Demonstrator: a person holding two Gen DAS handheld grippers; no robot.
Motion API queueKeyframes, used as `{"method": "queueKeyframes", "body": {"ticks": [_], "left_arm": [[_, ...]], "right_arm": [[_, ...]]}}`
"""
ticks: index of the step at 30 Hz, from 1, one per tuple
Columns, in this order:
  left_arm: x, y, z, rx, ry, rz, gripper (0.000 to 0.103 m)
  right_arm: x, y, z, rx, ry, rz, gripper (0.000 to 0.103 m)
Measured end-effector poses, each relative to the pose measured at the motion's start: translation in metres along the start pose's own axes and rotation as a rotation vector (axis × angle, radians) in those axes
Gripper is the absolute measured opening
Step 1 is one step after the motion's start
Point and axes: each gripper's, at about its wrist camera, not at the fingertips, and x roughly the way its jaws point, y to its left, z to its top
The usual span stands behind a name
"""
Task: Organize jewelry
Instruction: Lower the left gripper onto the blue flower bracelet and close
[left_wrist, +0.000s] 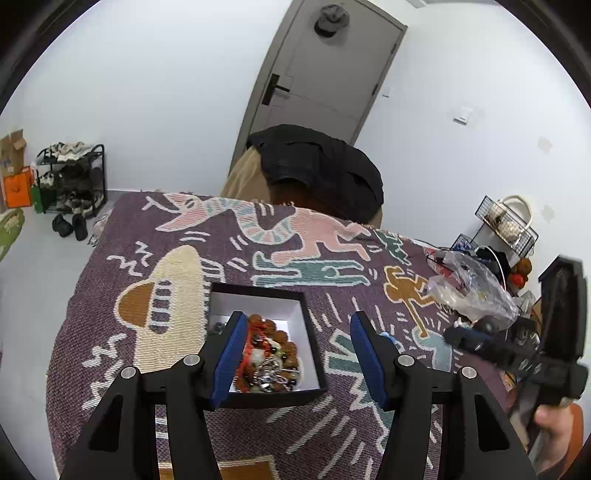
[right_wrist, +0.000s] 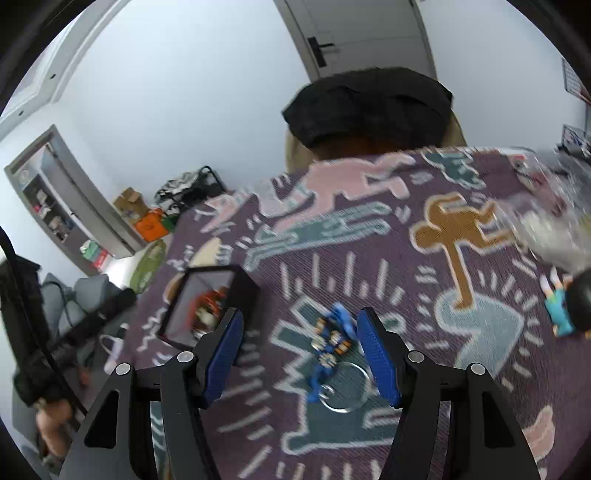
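Observation:
A black box with a white lining (left_wrist: 295, 306) sits on the patterned cloth and holds a pile of bead bracelets (left_wrist: 271, 354). My left gripper (left_wrist: 295, 354) is open above the box's near side, empty. In the right wrist view the box (right_wrist: 243, 284) lies to the left. A blue cord piece with beads and a clear ring (right_wrist: 332, 350) lies on the cloth between the fingers of my open right gripper (right_wrist: 301, 350), which holds nothing. The right gripper also shows at the right of the left wrist view (left_wrist: 517, 347).
The purple patterned cloth (left_wrist: 155, 236) covers the table. A clear plastic bag (left_wrist: 472, 288) and clutter lie at the right edge. A small figurine (right_wrist: 565, 306) lies at the right. A chair with a black coat (left_wrist: 321, 166) stands behind the table.

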Motion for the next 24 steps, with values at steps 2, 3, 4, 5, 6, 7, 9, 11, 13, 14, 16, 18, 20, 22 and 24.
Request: {"method": "queueKeyframes", "body": {"ticks": [2,3,4,5,6,7,9,11,13,14,16,18,20,22,24], "left_arm": [[0.002,-0.007,-0.001,0.012,0.007,0.002,0.061],[0.004,-0.011,-0.002,0.018,0.01,0.002,0.062],[0.005,-0.015,-0.003,0.026,0.011,0.0,0.067],[0.005,-0.019,-0.004,0.032,0.01,-0.001,0.072],[0.006,-0.023,-0.005,0.04,0.009,-0.001,0.074],[0.007,-0.026,-0.006,0.046,0.009,0.0,0.077],[0.011,-0.034,-0.008,0.058,0.019,0.0,0.078],[0.016,-0.041,-0.01,0.071,0.031,-0.003,0.078],[0.019,-0.048,-0.011,0.085,0.042,0.0,0.078],[0.02,-0.05,-0.012,0.09,0.045,0.001,0.078],[0.022,-0.054,-0.013,0.1,0.051,0.003,0.078],[0.024,-0.057,-0.014,0.107,0.058,0.007,0.078],[0.026,-0.059,-0.015,0.107,0.065,0.01,0.078],[0.028,-0.062,-0.015,0.106,0.069,0.006,0.078],[0.031,-0.067,-0.015,0.113,0.07,-0.001,0.078]], "right_arm": [[0.007,-0.008,-0.01,0.009,0.014,-0.018,0.064],[0.01,-0.012,-0.015,0.01,0.018,-0.033,0.064],[0.013,-0.015,-0.02,0.011,0.023,-0.049,0.062],[0.017,-0.018,-0.024,0.012,0.033,-0.063,0.057],[0.02,-0.02,-0.028,0.013,0.041,-0.071,0.055],[0.024,-0.022,-0.031,0.013,0.052,-0.079,0.052],[0.034,-0.024,-0.039,-0.001,0.077,-0.104,0.046],[0.044,-0.027,-0.045,-0.006,0.1,-0.121,0.042],[0.052,-0.03,-0.049,-0.006,0.119,-0.13,0.04],[0.058,-0.032,-0.051,-0.005,0.135,-0.141,0.036],[0.063,-0.035,-0.054,-0.011,0.134,-0.16,0.026],[0.064,-0.035,-0.055,-0.034,0.136,-0.193,0.017],[0.063,-0.036,-0.055,-0.047,0.146,-0.199,0.009],[0.06,-0.04,-0.055,-0.052,0.147,-0.197,0.003],[0.055,-0.046,-0.056,-0.044,0.139,-0.191,0.003]]}}
